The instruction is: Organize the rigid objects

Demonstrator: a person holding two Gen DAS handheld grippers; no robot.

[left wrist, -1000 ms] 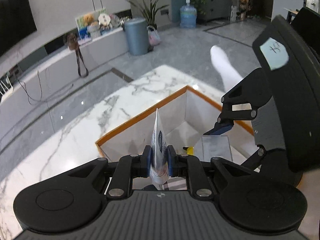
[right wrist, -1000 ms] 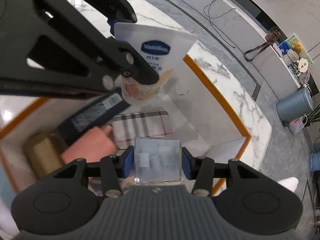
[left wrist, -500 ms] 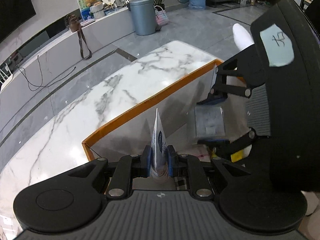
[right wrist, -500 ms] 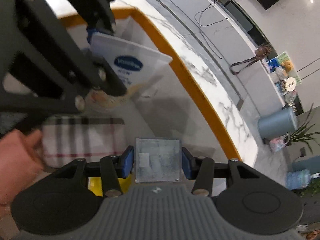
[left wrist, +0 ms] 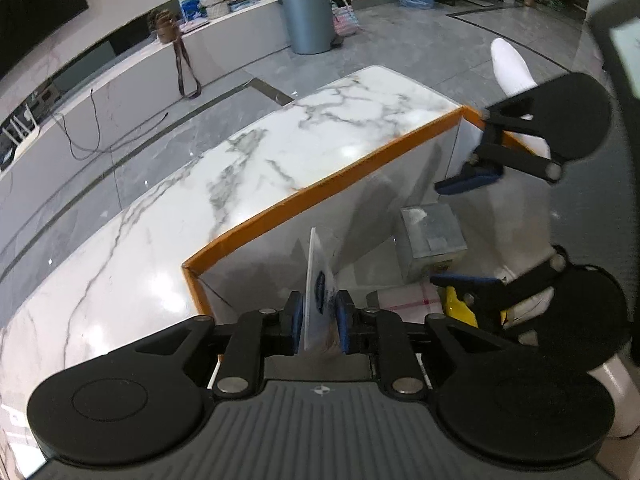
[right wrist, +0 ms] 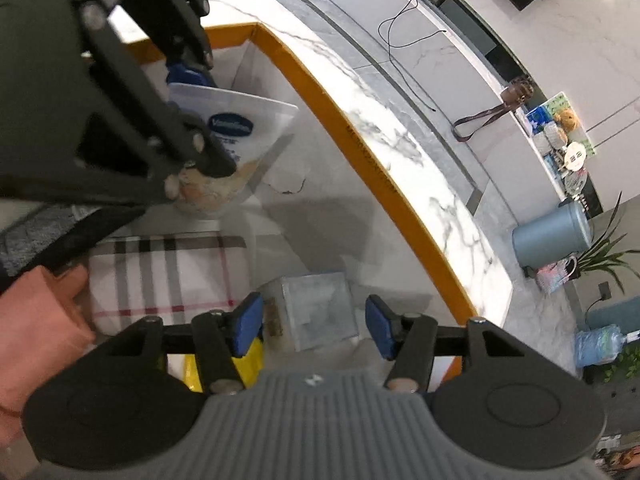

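My left gripper (left wrist: 319, 322) is shut on a white Vaseline tube (left wrist: 318, 280), held over the orange-rimmed white box (left wrist: 320, 190). The tube also shows in the right wrist view (right wrist: 236, 152). My right gripper (right wrist: 314, 326) is open, its blue pads on either side of a clear square box (right wrist: 316, 310) and apart from it. The clear box (left wrist: 432, 236) sits inside the orange-rimmed box, between the right gripper's fingers (left wrist: 468, 180).
Inside the orange-rimmed box (right wrist: 360, 152) lie a plaid white cloth (right wrist: 160, 276) and a yellow item (right wrist: 240, 364). The box stands on a marble table (left wrist: 200, 208). A hand (right wrist: 36, 320) holds the left gripper. A grey bin (left wrist: 308, 16) stands on the floor.
My right gripper has opened and let go of the clear box, which now sits lower inside the orange-rimmed box. My left gripper still grips the tube.
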